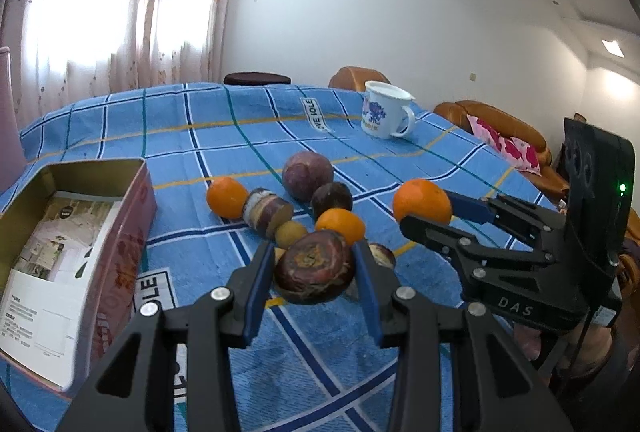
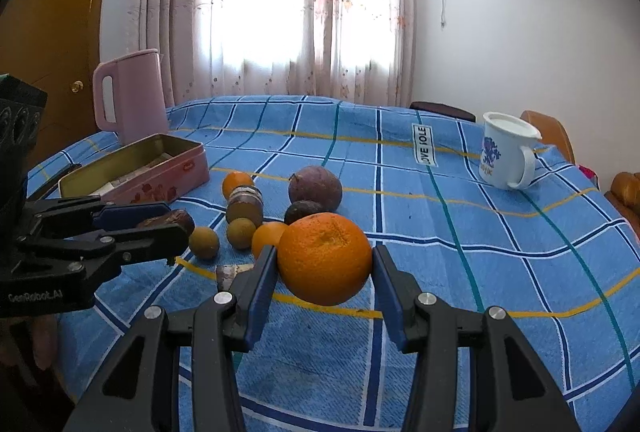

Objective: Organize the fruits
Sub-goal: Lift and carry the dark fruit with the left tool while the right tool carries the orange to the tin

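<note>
Dark purple-brown fruit (image 1: 314, 266) clamped between the jaws of the left gripper (image 1: 314, 272), low centre of the left wrist view, lifted off the table (image 1: 240, 123); flat, disc-like, broad face turned to the camera. Large orange (image 2: 325, 258) pinched in the jaws of the right gripper (image 2: 325, 264), centre of the right wrist view, also clear of the cloth. Rest of the fruit heaped mid-table beyond both: a round purple fruit (image 1: 307, 175), a small orange (image 1: 226, 196), another orange (image 1: 340, 224), a small dark fruit (image 1: 331, 199), a cut brown piece (image 1: 267, 212), a small yellowish fruit (image 1: 291, 234). Open pink tin box (image 1: 120, 232) at the left edge of the left wrist view, just left of the held dark fruit, mouth upward, papers inside. Probably the destination, and nearer the left gripper; from the right wrist view, box at upper left, beyond the heap and the left gripper. White mug (image 1: 386, 109) far right, pink kettle (image 2: 130, 95) behind the box.
</note>
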Tool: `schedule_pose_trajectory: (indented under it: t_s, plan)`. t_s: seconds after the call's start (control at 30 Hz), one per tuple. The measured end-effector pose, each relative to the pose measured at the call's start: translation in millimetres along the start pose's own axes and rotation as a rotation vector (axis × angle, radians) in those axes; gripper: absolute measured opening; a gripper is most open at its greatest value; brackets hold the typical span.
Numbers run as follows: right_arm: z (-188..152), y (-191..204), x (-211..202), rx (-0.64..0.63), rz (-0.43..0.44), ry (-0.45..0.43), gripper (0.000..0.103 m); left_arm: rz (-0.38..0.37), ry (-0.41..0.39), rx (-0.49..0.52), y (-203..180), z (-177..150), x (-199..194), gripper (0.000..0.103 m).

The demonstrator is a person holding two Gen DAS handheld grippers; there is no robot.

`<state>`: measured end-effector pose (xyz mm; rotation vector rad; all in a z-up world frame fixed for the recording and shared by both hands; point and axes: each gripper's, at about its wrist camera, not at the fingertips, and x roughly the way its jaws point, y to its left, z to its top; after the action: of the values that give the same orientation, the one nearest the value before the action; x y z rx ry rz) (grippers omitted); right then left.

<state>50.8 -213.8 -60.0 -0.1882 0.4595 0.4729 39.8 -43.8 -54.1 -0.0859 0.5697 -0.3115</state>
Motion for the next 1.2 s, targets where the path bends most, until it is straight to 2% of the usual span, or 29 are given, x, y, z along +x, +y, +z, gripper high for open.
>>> schedule_pose_trajectory:
  t_s: [0.6, 0.9, 1.2]
  plan:
    - [-4, 8, -17, -0.048, 0.004, -0.11, 0.049, 0.048, -0.103, 0.045, -11, -1, -17, 0.042]
    - [-6, 9, -23, -0.06, 0.009, -0.15, 0.049, 0.096, -0.164, 0.082, -16, 1, -31, 0.042]
    - [3, 8, -26, -0.016, 0.069, -0.152, 0.049, 0.121, -0.202, 0.085, -12, 7, -45, 0.042]
